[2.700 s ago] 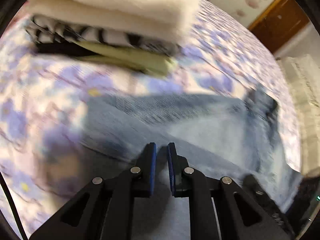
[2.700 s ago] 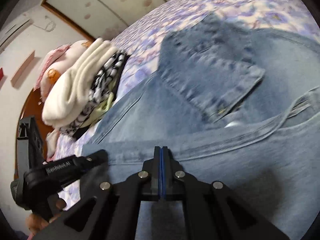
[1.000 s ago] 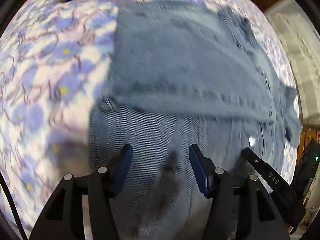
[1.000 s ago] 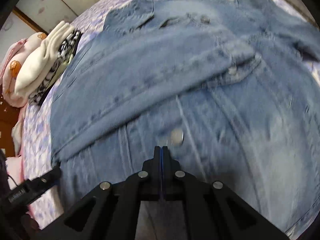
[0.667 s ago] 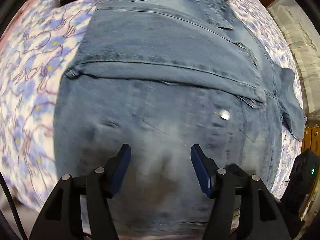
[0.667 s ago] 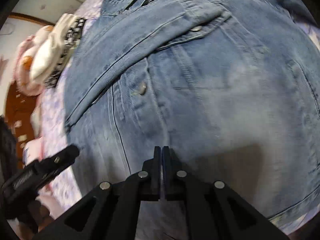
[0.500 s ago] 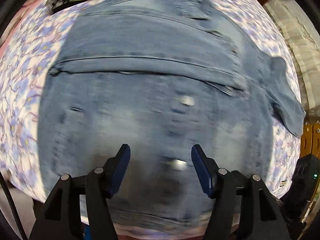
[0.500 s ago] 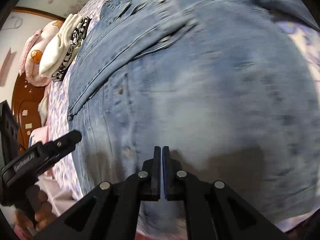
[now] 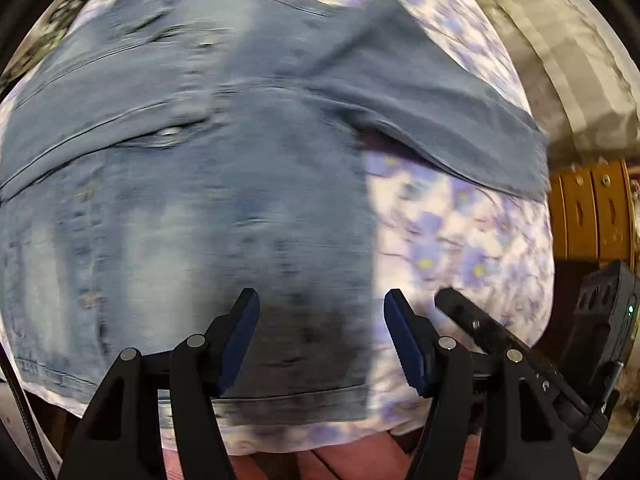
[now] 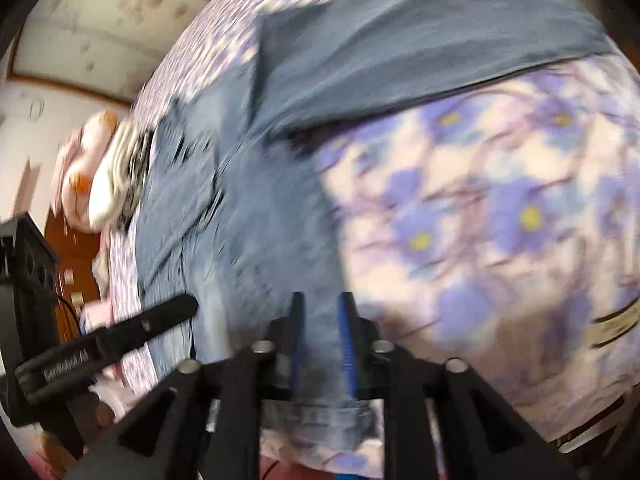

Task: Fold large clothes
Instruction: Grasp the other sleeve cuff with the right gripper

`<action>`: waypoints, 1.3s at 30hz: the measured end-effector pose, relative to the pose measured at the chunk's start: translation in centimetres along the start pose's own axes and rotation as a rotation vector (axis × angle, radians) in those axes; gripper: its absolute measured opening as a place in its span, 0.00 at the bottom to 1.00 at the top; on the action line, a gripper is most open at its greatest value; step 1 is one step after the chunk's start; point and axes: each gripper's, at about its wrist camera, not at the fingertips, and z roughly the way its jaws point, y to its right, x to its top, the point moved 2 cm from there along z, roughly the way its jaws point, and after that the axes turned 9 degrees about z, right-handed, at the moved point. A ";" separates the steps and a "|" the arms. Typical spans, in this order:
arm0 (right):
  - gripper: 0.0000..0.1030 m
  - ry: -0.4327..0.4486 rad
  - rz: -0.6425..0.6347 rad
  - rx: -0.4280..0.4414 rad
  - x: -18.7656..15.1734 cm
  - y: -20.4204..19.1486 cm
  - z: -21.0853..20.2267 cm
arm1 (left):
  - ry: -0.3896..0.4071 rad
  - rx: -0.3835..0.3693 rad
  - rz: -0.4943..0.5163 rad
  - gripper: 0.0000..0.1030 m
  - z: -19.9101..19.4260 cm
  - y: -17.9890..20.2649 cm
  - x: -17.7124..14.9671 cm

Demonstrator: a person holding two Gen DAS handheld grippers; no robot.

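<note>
A blue denim jacket (image 9: pixel 192 184) lies spread on a bed with a purple flowered sheet (image 9: pixel 448 240). One sleeve (image 9: pixel 432 92) lies out to the right, and shows in the right wrist view (image 10: pixel 420 44). My left gripper (image 9: pixel 318 336) is open and empty above the jacket's lower right corner near the hem. My right gripper (image 10: pixel 320 340) is open a little, its fingers over the jacket's hem corner (image 10: pixel 316 412) at the bed's near edge; nothing is held. Both views are blurred.
A stack of folded clothes (image 10: pixel 120 172) lies at the far end of the bed by a pink pillow (image 10: pixel 76 160). A wooden piece of furniture (image 9: pixel 588 208) stands to the right. The bed's near edge (image 9: pixel 312 440) is just below the grippers.
Both grippers have moved right along the jacket's hem toward its right corner. My right gripper, shut before, has opened a little. My left gripper stays open.
</note>
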 end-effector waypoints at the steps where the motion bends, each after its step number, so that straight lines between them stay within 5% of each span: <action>1: 0.24 0.018 0.021 0.010 0.7 1.0 -0.5 | -0.004 0.008 0.019 0.61 0.2 1.4 0.4; 14: 0.38 0.387 0.252 0.112 11.9 13.4 -4.5 | -0.037 0.102 0.261 0.62 3.8 11.9 5.7; 25: 0.37 0.571 0.459 0.155 18.3 20.3 -5.3 | -0.069 0.073 0.207 0.62 6.5 12.9 6.2; 32: 0.37 0.628 0.523 0.078 20.5 20.4 -5.4 | -0.080 0.042 0.097 0.62 6.9 11.8 5.1; 39: 0.18 0.692 0.511 0.037 19.5 18.3 -7.2 | -0.038 0.063 0.056 0.62 5.3 9.3 4.7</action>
